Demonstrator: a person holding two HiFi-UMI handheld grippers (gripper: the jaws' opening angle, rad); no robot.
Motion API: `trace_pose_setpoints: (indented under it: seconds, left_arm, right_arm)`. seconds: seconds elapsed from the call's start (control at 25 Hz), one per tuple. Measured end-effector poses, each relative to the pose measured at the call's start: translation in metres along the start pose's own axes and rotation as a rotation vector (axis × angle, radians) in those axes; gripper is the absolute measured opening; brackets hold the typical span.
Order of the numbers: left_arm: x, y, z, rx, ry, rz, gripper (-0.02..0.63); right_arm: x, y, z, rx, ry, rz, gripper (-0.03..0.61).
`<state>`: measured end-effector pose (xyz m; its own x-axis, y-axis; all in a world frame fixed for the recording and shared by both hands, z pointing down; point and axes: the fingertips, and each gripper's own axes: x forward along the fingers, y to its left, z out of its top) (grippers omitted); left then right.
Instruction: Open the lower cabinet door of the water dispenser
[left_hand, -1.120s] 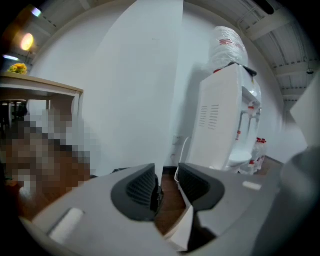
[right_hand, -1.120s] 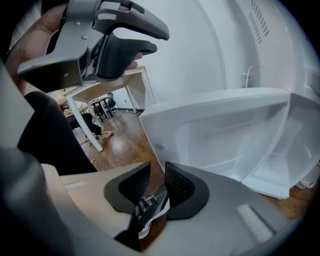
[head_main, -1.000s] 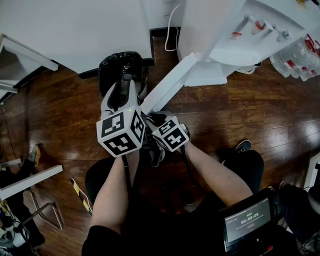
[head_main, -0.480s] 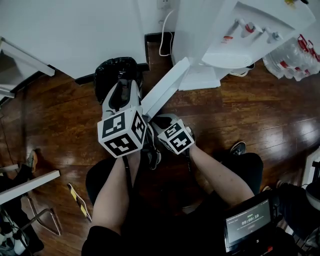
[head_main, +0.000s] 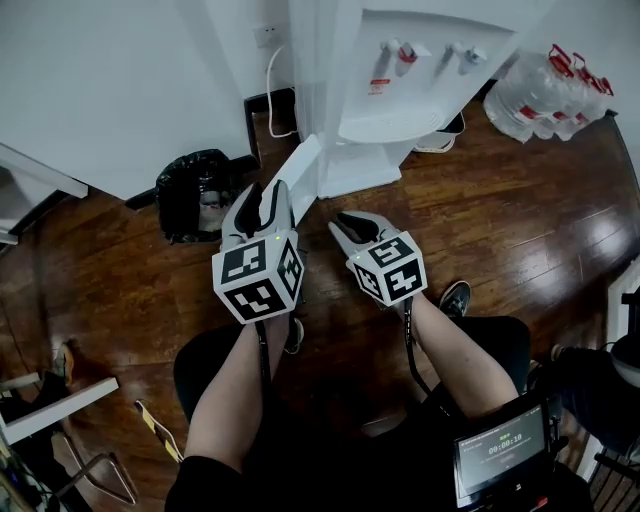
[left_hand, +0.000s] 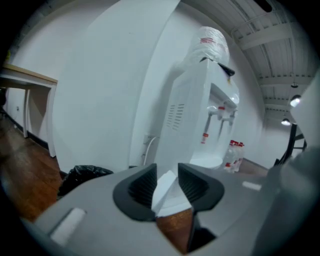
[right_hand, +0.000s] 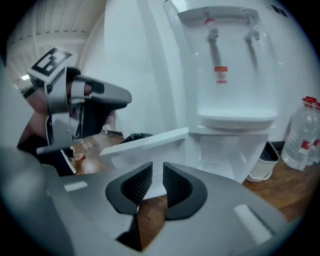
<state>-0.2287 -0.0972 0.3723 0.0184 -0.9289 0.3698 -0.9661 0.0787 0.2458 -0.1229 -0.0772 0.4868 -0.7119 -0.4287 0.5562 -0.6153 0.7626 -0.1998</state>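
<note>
The white water dispenser (head_main: 400, 60) stands at the wall, and its lower cabinet door (head_main: 303, 160) is swung out to the left. Behind it the cabinet opening (right_hand: 225, 150) lies bare. My left gripper (head_main: 263, 192) hovers at the door's free end. Its jaws have just been closing. The door's corner (left_hand: 167, 182) shows in the gap, but the pads do not press on it. My right gripper (head_main: 350, 222) hangs to the right of the door, in front of the dispenser (right_hand: 225, 75). A thin slit parts its pads (right_hand: 137, 185), with nothing in it.
A black bin bag (head_main: 195, 190) sits against the wall left of the door. Several water bottles (head_main: 560, 85) and a small white bin (right_hand: 262, 165) stand right of the dispenser. A cord (head_main: 275, 85) runs down the wall. A white table (head_main: 30, 170) edges in at left.
The right gripper has left the door's free end and risen to the right. The left gripper has moved forward along the door. The dispenser now sits nearer the middle of the head view.
</note>
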Motion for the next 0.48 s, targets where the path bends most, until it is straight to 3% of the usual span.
trace_pose_setpoints:
  seconds: [0.24,0.48]
  left_arm:
    - [0.017,-0.089,-0.010,0.021,0.027,-0.154,0.143]
    - [0.017,-0.180,-0.040,0.164,0.075,-0.303,0.138]
  right_arm:
    - [-0.064,-0.054,0.042,0.055,-0.133,-0.098,0.067]
    - [-0.131,-0.093,0.089,0.020,-0.273,-0.202,0.054]
